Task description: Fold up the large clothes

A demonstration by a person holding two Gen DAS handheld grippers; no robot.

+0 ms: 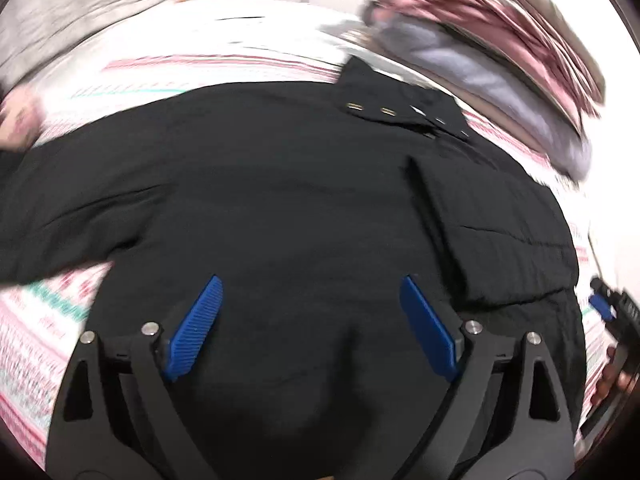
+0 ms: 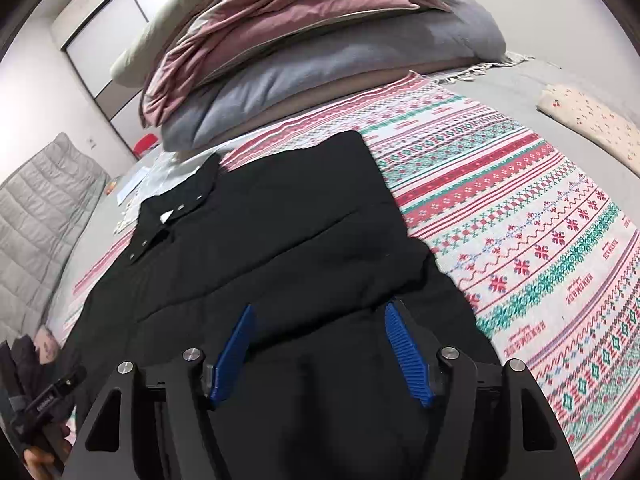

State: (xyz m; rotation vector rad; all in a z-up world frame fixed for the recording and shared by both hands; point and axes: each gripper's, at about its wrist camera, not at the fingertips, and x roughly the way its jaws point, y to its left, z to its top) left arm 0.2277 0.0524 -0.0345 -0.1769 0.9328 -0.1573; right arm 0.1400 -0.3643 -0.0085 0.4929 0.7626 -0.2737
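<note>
Left wrist view, blurred by motion, looks down on a black jacket (image 1: 280, 184) spread across a patterned blanket (image 1: 52, 320) with red, green and white bands. The left gripper (image 1: 312, 284) hangs over the jacket's lower part with its blue pads (image 1: 198, 324) spread wide and nothing between them. One sleeve (image 1: 472, 240) lies folded in over the body on the right side, and the collar (image 1: 384, 96) with its metal snaps sits toward the far edge. A stack of folded bedding (image 1: 500, 56), pink and grey, rises beyond the collar. At the right rim the right gripper (image 1: 608, 308) shows only in part.

Right wrist view is sharp. The right gripper (image 2: 320, 312) also stands released, its blue pads (image 2: 408, 356) apart above the black fabric and gripping nothing. The jacket (image 2: 280, 240) lies flat on the blanket (image 2: 540, 240), collar (image 2: 176, 208) to the far left, a folded panel reaching toward the bedding (image 2: 312, 48). A grey quilted cover (image 2: 40, 208) lies at the left, a small floral cushion (image 2: 592, 124) at the far right, and a red object (image 2: 146, 142) sits behind the bedding, too small to identify. The left gripper's body (image 2: 44, 400) shows at the lower left edge.
</note>
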